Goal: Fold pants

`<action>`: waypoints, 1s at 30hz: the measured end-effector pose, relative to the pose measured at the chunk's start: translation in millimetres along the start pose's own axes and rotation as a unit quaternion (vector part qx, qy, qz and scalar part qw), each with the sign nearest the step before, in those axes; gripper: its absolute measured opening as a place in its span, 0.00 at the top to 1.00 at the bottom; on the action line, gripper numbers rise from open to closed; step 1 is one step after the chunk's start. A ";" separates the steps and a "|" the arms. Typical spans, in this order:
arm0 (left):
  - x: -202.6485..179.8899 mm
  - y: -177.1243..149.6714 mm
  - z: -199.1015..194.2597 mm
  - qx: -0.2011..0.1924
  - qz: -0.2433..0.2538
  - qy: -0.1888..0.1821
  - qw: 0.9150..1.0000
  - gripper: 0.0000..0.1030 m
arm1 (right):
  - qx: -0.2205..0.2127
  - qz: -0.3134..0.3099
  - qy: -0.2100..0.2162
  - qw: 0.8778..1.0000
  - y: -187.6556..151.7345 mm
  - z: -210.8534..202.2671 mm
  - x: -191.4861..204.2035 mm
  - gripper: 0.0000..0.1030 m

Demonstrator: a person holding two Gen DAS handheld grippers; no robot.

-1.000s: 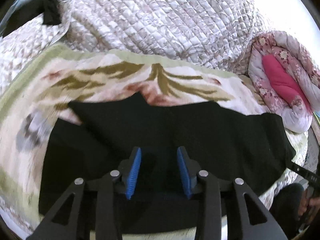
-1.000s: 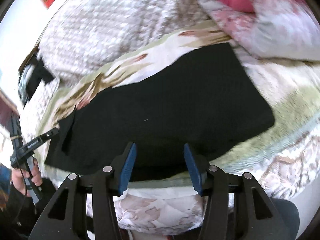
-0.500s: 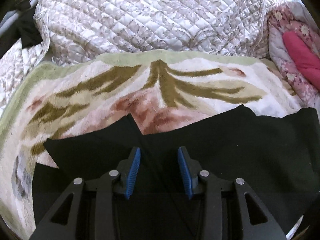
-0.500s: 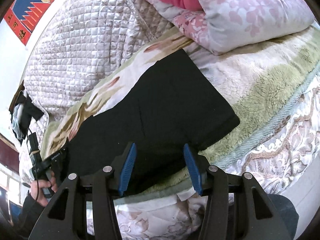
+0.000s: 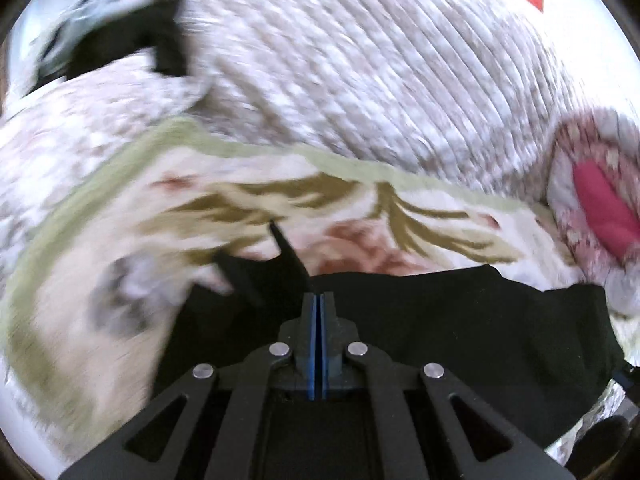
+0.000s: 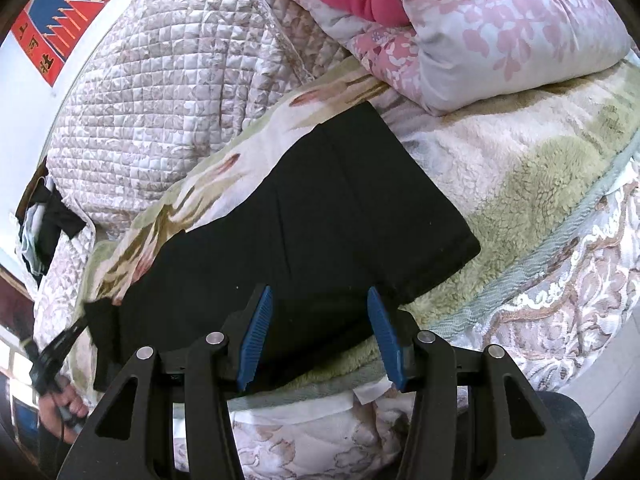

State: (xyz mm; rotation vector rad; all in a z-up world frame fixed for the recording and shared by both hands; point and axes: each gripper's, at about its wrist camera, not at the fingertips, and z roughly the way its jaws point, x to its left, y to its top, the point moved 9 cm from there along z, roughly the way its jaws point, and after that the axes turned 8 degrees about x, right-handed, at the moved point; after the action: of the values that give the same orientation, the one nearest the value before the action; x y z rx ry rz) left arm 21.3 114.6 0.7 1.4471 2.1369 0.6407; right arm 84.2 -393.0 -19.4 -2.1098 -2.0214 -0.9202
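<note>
- On a fleecy cream blanket patterned with olive leaves, black fabric pants lie spread flat across the bed, between a quilted beige bedspread and a pink floral duvet roll.
- At the far end of the garment, my left gripper has its blue pads pressed together; a peak of black cloth rises just ahead of the tips, so I judge it is pinching the pants' edge, though blur in the left wrist view hides the exact bite.
- From the right wrist view, that same left gripper shows small at the pants' corner, with a flap of cloth standing up there.
- Over the near edge of the pants, my right gripper hangs with jaws wide apart, nothing between its pads.
- What could go wrong, as I judge it: the left pinch may hold only one layer or a thin corner, so the cloth could slip free when carried over.
- With one end unheld, a one-sided pull could drag the whole garment along the plush blanket and skew the fold.
- Fleece may also be caught with the cloth.
</note>
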 end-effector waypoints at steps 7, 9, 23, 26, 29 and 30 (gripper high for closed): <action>57.1 -59.2 -1.7 0.053 -0.082 0.000 0.995 0.96 | 0.004 -0.009 -0.012 1.000 -1.7 0.0 1.9 0.51; 65.6 -68.8 6.5 0.074 -0.120 -0.026 0.990 0.96 | 0.004 -0.012 -0.015 1.000 -2.5 -1.8 3.3 0.51; 68.9 -73.9 21.6 0.078 -0.168 -0.053 0.981 0.57 | -0.001 -0.038 -0.016 0.999 1.4 -5.0 18.6 0.51; 71.6 -64.9 28.4 0.061 -0.174 -0.052 0.982 0.57 | -0.002 -0.036 -0.016 0.999 2.1 -5.8 17.5 0.51; 69.9 -60.5 31.8 0.053 -0.155 -0.030 0.986 0.74 | -0.003 -0.032 -0.015 0.999 2.9 -6.2 15.2 0.51; 71.5 -60.1 32.1 0.055 -0.154 -0.020 0.986 0.82 | -0.004 -0.031 -0.016 0.999 3.0 -6.4 15.3 0.51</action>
State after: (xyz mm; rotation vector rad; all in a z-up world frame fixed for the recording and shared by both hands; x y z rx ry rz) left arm -25.1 165.2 -70.3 1.1361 2.3291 0.3819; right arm 83.9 -382.8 -6.0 -2.0886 -2.1138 -0.9105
